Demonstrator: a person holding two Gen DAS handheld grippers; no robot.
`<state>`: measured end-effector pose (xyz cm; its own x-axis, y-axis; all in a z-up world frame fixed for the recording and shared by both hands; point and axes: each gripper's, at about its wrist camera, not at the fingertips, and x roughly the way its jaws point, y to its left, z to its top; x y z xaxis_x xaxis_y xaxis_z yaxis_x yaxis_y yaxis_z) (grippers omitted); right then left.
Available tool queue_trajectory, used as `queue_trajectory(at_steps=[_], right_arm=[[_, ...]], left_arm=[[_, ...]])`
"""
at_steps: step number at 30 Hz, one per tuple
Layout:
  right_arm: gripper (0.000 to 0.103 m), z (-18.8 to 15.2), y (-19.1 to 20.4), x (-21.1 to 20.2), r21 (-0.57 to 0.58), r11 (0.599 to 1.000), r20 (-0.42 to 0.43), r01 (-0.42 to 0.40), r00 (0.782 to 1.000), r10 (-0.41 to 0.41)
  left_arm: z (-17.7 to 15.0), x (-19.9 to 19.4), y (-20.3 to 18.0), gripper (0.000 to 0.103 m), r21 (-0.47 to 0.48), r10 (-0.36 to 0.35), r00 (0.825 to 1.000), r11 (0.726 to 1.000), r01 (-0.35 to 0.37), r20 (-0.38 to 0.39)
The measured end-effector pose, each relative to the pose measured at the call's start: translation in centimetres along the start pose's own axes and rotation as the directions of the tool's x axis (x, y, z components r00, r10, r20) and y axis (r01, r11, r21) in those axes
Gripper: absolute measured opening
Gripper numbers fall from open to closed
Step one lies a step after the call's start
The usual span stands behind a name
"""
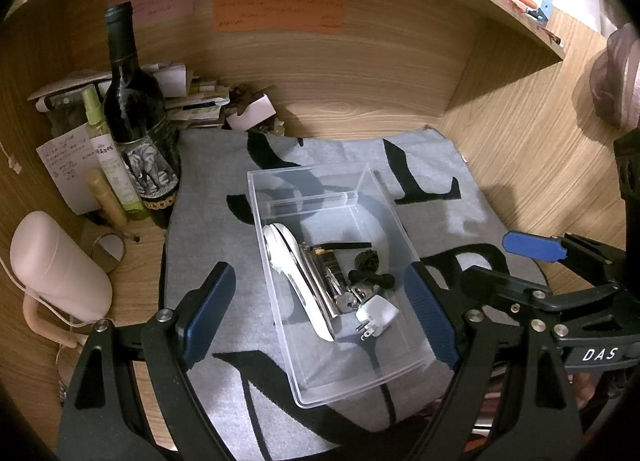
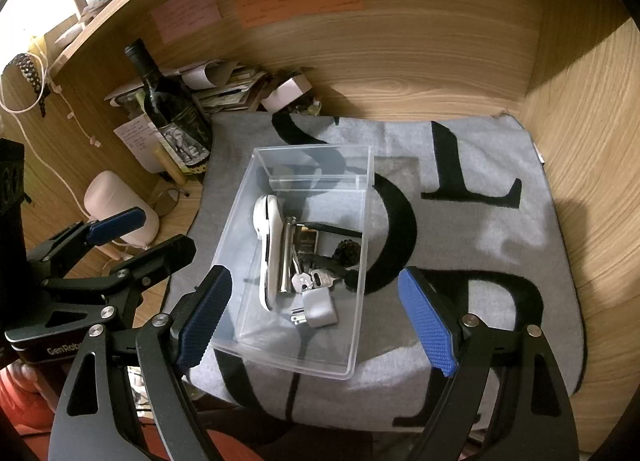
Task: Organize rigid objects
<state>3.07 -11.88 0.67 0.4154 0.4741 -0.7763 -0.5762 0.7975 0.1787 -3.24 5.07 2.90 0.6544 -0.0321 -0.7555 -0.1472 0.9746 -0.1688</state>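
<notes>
The clear plastic box is standing on the grey mat, and it is holding a white tool, keys, a white plug adapter and some small black parts. The left gripper and the right gripper are both hovering near the box with their jaws wide apart, gripping nothing. A wine bottle is standing beside the mat.

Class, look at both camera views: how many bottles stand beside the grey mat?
2, perhaps more hidden. The dark wine bottle stands at the mat's far-left corner; the slimmer pale green bottle stands just left of it, against the wooden wall.
</notes>
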Motion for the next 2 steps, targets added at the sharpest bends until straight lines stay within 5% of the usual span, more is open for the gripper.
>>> queue_trajectory(at_steps=[2], right_arm=[[0.084, 0.03, -0.12, -0.02, -0.003, 1.000, -0.001, 0.000, 1.000, 0.000]], left_arm=[[0.01, 0.08, 0.04, 0.088, 0.000, 0.001, 1.000, 1.000, -0.001, -0.003]])
